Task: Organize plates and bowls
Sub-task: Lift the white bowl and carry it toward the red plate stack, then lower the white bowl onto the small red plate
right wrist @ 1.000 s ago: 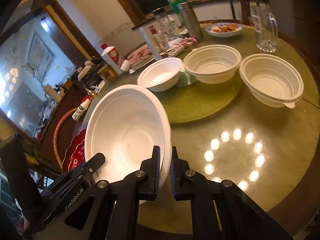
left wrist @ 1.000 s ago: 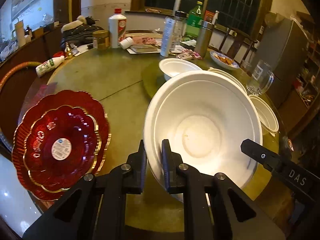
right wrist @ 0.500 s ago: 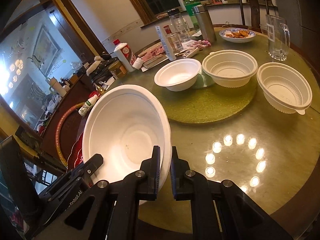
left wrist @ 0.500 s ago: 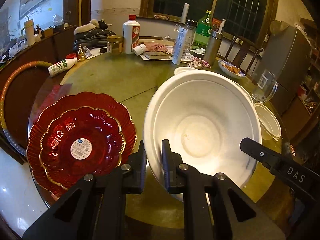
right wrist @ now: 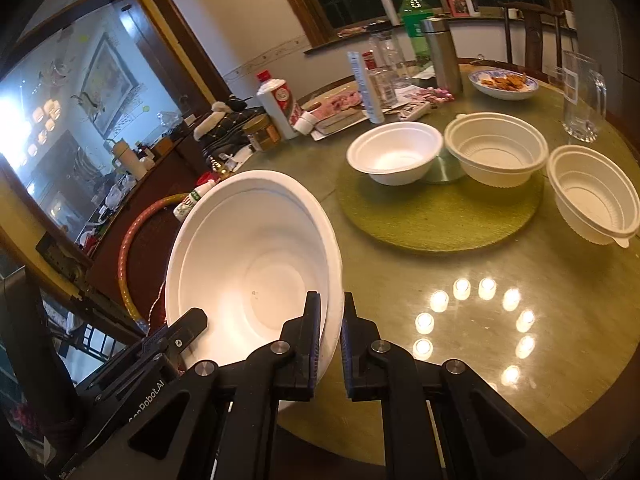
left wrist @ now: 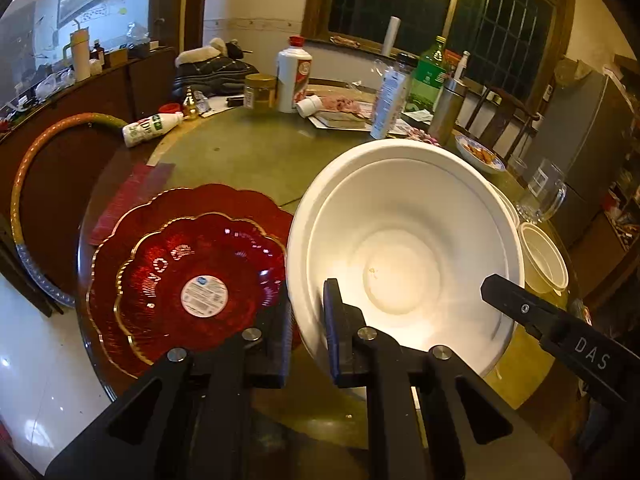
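Fingers [left wrist: 332, 320] pinch big white bowl [left wrist: 404, 248] rim; underside hidden.

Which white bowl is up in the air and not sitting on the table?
The big white bowl, pinched at opposite rims by the left claw and right claw. The three smaller bowls rest on the table.

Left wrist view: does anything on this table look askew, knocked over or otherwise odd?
Yes. A small white bottle lies on its side at the table's far left edge, while the other bottles stand upright. The big white bowl is tilted, but both grippers, left and right, are holding its rim.
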`<state>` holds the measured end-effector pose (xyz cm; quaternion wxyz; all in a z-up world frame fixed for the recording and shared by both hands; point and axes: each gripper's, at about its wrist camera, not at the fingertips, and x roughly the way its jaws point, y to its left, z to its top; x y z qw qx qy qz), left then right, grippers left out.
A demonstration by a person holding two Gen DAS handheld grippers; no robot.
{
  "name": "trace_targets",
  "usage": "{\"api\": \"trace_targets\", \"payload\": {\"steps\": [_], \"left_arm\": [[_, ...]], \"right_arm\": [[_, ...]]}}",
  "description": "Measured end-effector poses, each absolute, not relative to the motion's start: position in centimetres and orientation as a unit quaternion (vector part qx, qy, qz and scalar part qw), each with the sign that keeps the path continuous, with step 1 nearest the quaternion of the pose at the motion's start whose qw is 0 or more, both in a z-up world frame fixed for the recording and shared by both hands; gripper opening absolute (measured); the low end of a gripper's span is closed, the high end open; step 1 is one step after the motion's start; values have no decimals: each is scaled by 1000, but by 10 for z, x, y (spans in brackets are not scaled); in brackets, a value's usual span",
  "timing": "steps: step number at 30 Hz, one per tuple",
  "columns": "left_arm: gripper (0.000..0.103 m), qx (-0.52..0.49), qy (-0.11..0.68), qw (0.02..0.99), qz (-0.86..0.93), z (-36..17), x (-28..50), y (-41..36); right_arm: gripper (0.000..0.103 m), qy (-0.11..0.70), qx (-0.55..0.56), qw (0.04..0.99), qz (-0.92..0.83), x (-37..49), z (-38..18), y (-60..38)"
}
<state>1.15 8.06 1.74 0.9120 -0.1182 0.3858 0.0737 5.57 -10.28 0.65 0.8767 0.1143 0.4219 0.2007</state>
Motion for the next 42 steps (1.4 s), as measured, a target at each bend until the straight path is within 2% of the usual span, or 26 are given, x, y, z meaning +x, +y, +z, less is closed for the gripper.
{"api": "trace_targets", "payload": {"steps": [24, 42], "left_arm": [[12, -147, 364, 908, 144, 23, -15, 151], [12, -147, 388, 892, 180, 4, -13, 174]], "right_arm": [[9, 420, 90, 863, 265, 58, 14, -23], [9, 456, 79, 839, 285, 74, -15, 15]]}}
